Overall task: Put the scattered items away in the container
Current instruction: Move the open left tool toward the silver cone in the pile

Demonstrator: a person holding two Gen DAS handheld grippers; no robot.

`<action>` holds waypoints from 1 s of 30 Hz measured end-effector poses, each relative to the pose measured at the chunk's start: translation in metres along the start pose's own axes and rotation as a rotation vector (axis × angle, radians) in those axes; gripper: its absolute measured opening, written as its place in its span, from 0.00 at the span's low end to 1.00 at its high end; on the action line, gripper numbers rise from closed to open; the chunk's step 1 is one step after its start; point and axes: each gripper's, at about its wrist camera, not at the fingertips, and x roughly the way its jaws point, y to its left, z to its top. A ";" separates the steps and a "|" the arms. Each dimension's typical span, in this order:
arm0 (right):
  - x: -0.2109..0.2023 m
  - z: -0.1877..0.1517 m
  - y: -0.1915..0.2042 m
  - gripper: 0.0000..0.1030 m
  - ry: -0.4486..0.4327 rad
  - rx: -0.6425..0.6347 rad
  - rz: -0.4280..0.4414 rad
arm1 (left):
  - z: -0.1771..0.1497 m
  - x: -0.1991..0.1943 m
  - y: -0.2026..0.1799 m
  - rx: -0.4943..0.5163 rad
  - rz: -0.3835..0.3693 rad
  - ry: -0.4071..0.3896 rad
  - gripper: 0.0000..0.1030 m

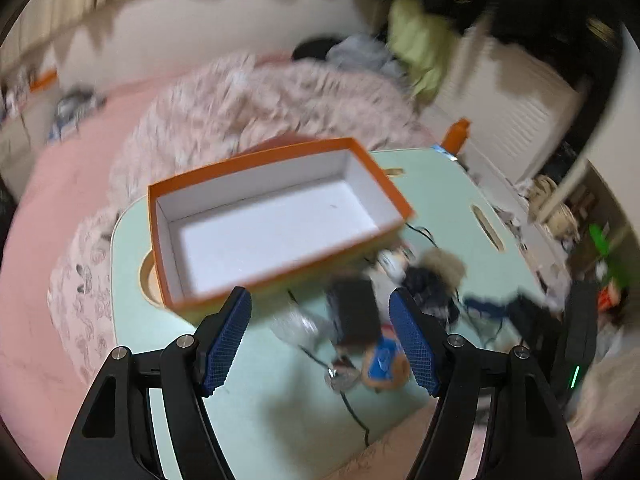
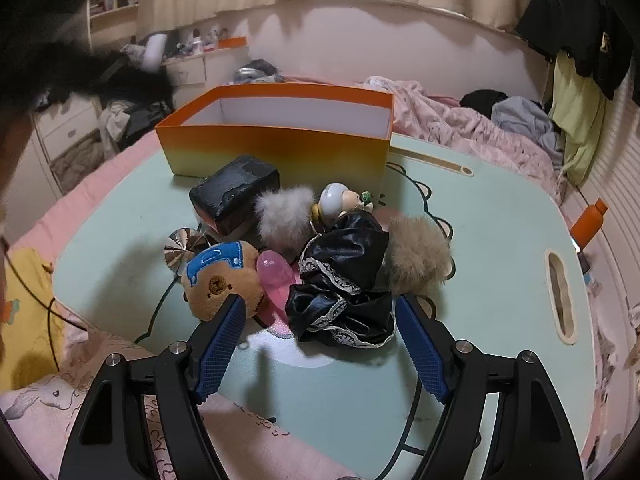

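resting on a pink bed (image 2: 120, 160), a mint table (image 2: 500, 240); both hand-held grippers apparently released, empty.

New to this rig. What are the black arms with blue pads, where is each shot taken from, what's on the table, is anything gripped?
No robot here: a person carries a two-finger gripper in each hand, with a fisheye camera looking along the fingers. One picture is from the left gripper, the other from the right gripper; the blue strips are the finger pads. A pale green table holds an empty orange box and a pile in front of it: a black box, a brown plush toy, a black lace-trimmed cloth, two fur pompoms, a pink plastic piece. Both grippers are open and hold nothing.
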 end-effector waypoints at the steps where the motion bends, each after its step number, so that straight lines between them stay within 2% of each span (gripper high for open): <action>1: 0.000 0.000 0.000 0.75 0.000 -0.001 0.002 | 0.016 0.011 0.005 -0.006 0.018 0.056 0.70; 3: 0.000 0.000 0.000 0.75 0.000 -0.003 0.002 | 0.036 0.037 0.012 -0.017 0.059 0.154 0.70; 5: 0.000 -0.001 0.001 0.75 -0.002 0.000 0.005 | 0.044 0.058 0.020 -0.081 0.108 0.182 0.69; 9: 0.001 -0.001 0.001 0.75 -0.001 0.001 0.007 | 0.049 0.073 0.016 -0.114 0.098 0.166 0.69; 17: 0.003 0.000 -0.001 0.75 0.001 0.001 0.012 | 0.059 0.080 -0.013 -0.071 0.090 0.150 0.69; 23: 0.003 -0.001 -0.002 0.76 -0.001 0.009 0.021 | 0.054 0.060 -0.020 -0.040 0.134 0.079 0.69; 26: -0.005 -0.001 -0.007 0.76 -0.034 0.024 0.059 | 0.043 0.036 -0.030 0.007 0.168 -0.015 0.69; 28: -0.015 0.000 -0.016 0.76 -0.063 0.034 0.093 | 0.025 0.015 -0.034 0.046 0.144 -0.070 0.69; 30: -0.023 -0.001 -0.023 0.76 -0.068 0.032 0.067 | -0.002 -0.001 -0.029 0.062 0.084 -0.090 0.70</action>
